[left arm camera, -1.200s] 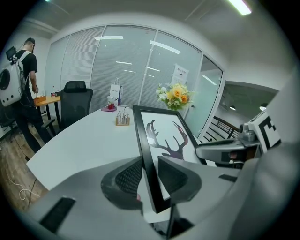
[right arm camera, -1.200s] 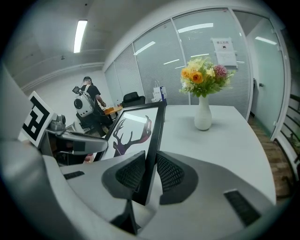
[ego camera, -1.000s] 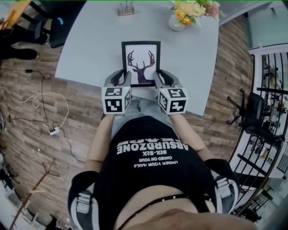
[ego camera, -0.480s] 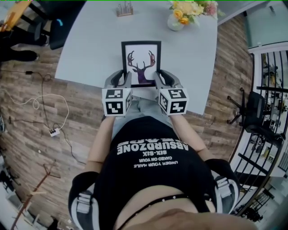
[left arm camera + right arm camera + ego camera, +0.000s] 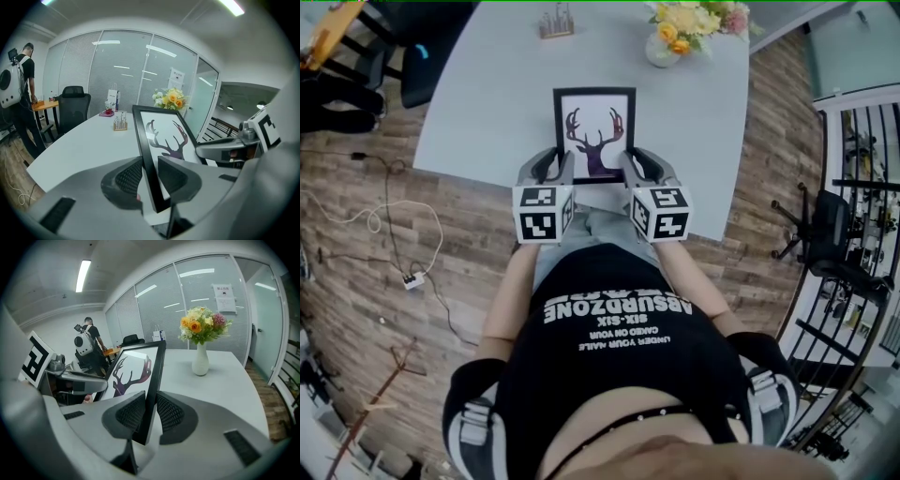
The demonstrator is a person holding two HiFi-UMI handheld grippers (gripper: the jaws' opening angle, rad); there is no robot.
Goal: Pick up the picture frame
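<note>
Pale grey table sits on wood-plank floor; frosted glass walls, a glowing strip light, a black chair.

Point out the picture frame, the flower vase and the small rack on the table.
picture frame (image 5: 594, 131): head view, on the deer print.
flower vase (image 5: 200, 363): right gripper view, on its white body.
small rack (image 5: 120, 128): left gripper view, on its base.
</note>
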